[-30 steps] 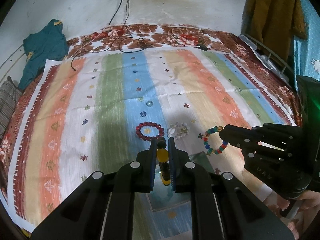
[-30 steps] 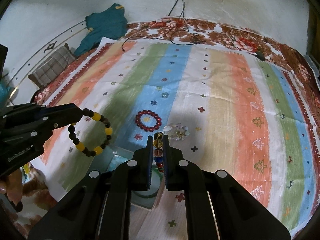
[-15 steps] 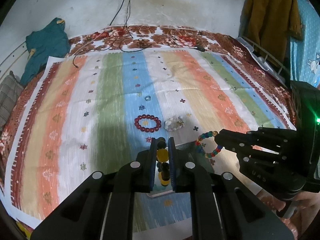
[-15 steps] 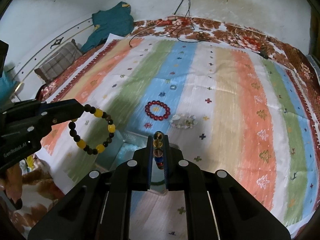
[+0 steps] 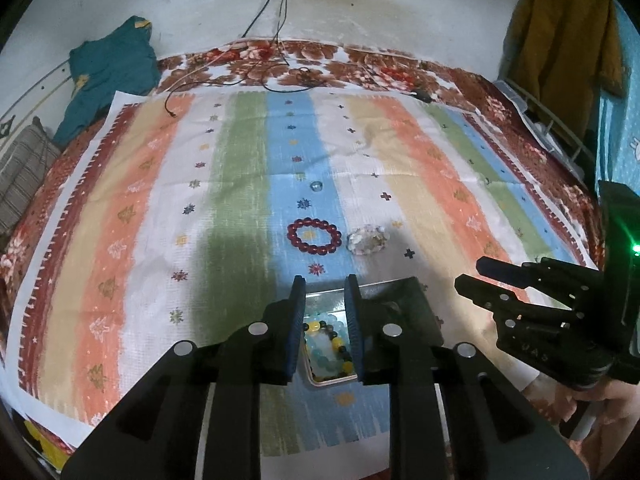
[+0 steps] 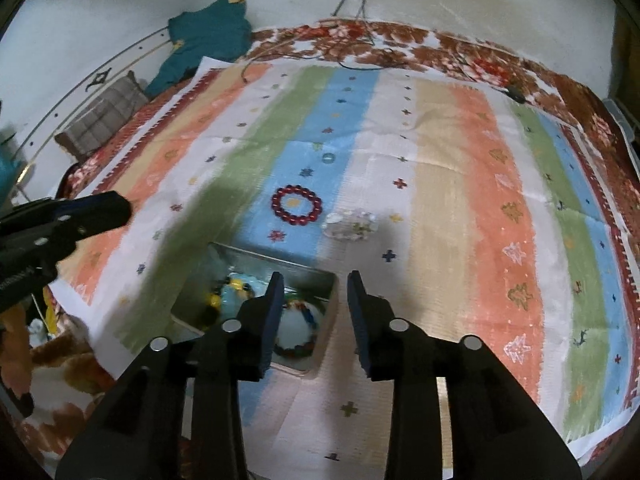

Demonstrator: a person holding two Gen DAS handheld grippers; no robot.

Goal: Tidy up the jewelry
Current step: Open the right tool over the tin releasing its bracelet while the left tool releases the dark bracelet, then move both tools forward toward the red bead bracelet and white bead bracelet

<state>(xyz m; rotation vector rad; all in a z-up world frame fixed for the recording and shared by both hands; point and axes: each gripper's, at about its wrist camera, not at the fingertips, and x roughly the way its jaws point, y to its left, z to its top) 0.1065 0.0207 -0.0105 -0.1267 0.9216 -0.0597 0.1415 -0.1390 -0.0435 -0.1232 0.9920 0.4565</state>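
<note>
A metal tray [image 5: 372,289] [image 6: 260,252] lies on the striped cloth near its front edge. A yellow-and-dark bead bracelet [image 5: 342,346] [image 6: 214,300] and a multicoloured bead bracelet [image 6: 298,350] lie in it. My left gripper [image 5: 323,286] is open and empty above the tray. My right gripper [image 6: 314,280] is open and empty above the tray's right part; it also shows in the left wrist view [image 5: 476,274]. A dark red bead bracelet [image 5: 314,233] [image 6: 296,205], a clear crystal bracelet [image 5: 367,241] [image 6: 352,226] and a small ring [image 5: 315,186] [image 6: 328,157] lie on the cloth beyond the tray.
The striped cloth [image 5: 440,184] covers a floral bedspread [image 5: 360,60]. A teal garment [image 5: 108,72] and a grey pillow [image 5: 24,168] lie at the far left. Black cables [image 5: 280,76] run down from the wall. A mustard jacket [image 5: 560,40] hangs at the right.
Both grippers have opened and let go of their bracelets, which now lie in the tray. Both grippers have drawn back toward the front edge.
</note>
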